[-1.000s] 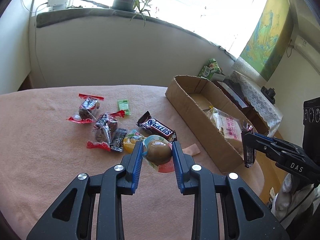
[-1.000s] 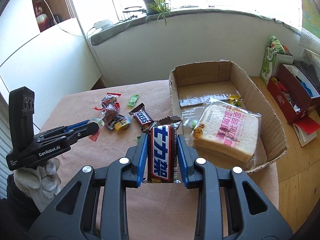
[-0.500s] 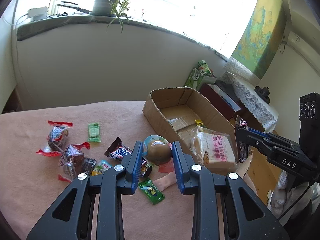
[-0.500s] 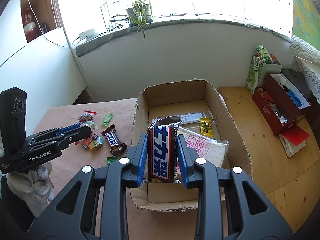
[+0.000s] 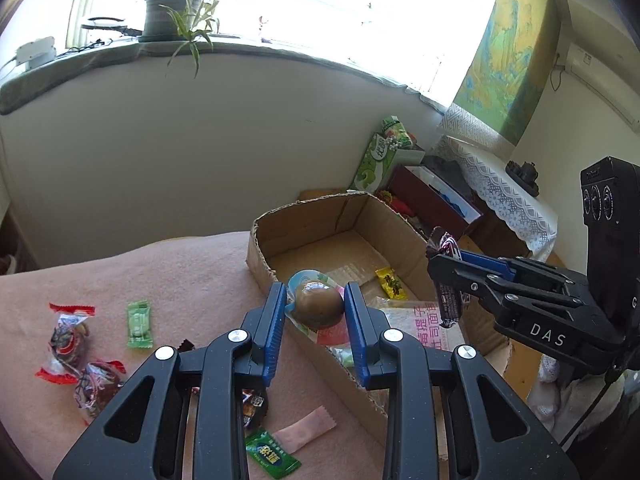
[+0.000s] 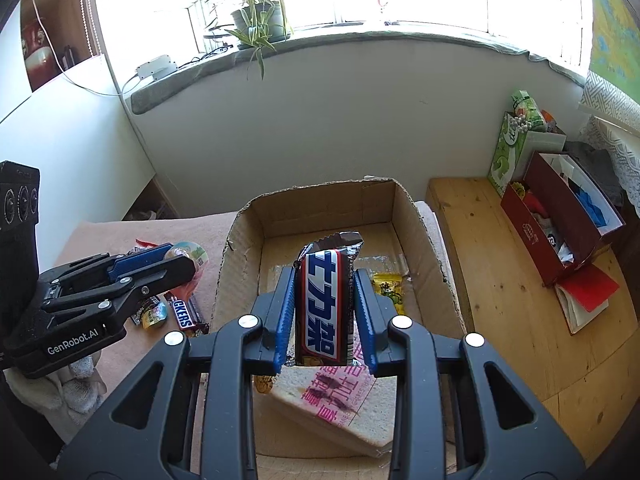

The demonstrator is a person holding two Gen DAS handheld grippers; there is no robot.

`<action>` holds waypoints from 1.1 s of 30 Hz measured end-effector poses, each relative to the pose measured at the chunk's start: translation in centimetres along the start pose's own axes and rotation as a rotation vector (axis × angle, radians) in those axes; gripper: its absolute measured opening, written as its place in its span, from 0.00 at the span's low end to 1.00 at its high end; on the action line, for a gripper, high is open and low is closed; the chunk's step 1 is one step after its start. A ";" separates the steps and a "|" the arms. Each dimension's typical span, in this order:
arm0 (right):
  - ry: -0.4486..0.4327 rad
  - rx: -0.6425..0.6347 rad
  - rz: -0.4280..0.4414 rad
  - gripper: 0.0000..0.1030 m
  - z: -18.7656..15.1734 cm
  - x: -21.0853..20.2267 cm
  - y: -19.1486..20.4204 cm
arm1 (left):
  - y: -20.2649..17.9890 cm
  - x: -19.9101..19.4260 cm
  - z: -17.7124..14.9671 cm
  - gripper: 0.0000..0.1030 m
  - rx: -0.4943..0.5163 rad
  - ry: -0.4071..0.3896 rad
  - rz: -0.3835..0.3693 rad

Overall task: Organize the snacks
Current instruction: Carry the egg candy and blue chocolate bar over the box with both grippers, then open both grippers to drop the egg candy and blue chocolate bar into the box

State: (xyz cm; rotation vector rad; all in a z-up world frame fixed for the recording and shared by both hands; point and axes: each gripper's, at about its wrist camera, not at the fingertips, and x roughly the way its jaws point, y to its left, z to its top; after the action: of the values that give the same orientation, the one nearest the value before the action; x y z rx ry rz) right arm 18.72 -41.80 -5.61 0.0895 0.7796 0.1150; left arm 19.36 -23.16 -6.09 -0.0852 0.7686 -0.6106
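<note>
- Left tool [image 5: 316,304] clamped on a wrapped brown egg-shaped snack [image 5: 319,307], blue pads pressing both sides, held in the air above the near wall of the cardboard box [image 5: 256,256].
- Right tool [image 6: 325,312] clamped on a Snickers bar with blue Chinese lettering [image 6: 326,300], bar standing on end between the pads, torn-looking top edge of the wrapper sticking up, hanging over the inside of the box.
- Cardboard box open-topped, resting on a counter covered with a pink cloth [image 5: 160,276].
- Inside the box: a wrapped slice of bread with pink print [image 6: 332,404] at the near end, a small yellow packet [image 6: 387,290] on the floor beside a clear flat wrapper [image 6: 380,264].
- Loose on the cloth, left of the box: two red-ended wrapped sweets [image 5: 66,336], a pale green packet [image 5: 138,324], a dark green sachet [image 5: 272,454], a pink sachet [image 5: 306,432] just beside it.
- Seen from the right wrist: a second Snickers bar [image 6: 185,314] and a small yellow-and-blue sweet [image 6: 154,314] lying on the cloth under the left tool.
- Off the counter, to the right: a wooden bench [image 6: 500,264] bearing a red box [image 6: 560,216] and a green carton [image 6: 512,140].
- Potted plant [image 5: 172,12] on the window sill behind.
</note>
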 end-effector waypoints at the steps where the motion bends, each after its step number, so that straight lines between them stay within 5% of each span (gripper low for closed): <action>1: 0.003 0.000 -0.002 0.29 0.2 0.3 -0.2 | -0.1 0.3 0.2 0.27 0.002 0.004 0.001; 28: 0.046 0.047 -0.040 0.29 1.4 3.9 -2.8 | -1.1 2.0 1.1 0.28 0.042 0.023 0.010; 31: 0.037 0.059 -0.045 0.38 1.4 3.5 -2.9 | -1.1 1.9 1.1 0.31 0.042 0.022 0.013; 33: 0.024 0.060 -0.055 0.56 1.4 3.2 -2.9 | -1.1 1.7 1.1 0.32 0.044 0.018 0.015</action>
State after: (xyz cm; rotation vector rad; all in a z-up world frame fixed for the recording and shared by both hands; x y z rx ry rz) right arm 22.17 -44.29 -7.22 0.1242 0.8093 0.0407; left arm 20.56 -25.19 -6.04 -0.0333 0.7721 -0.6144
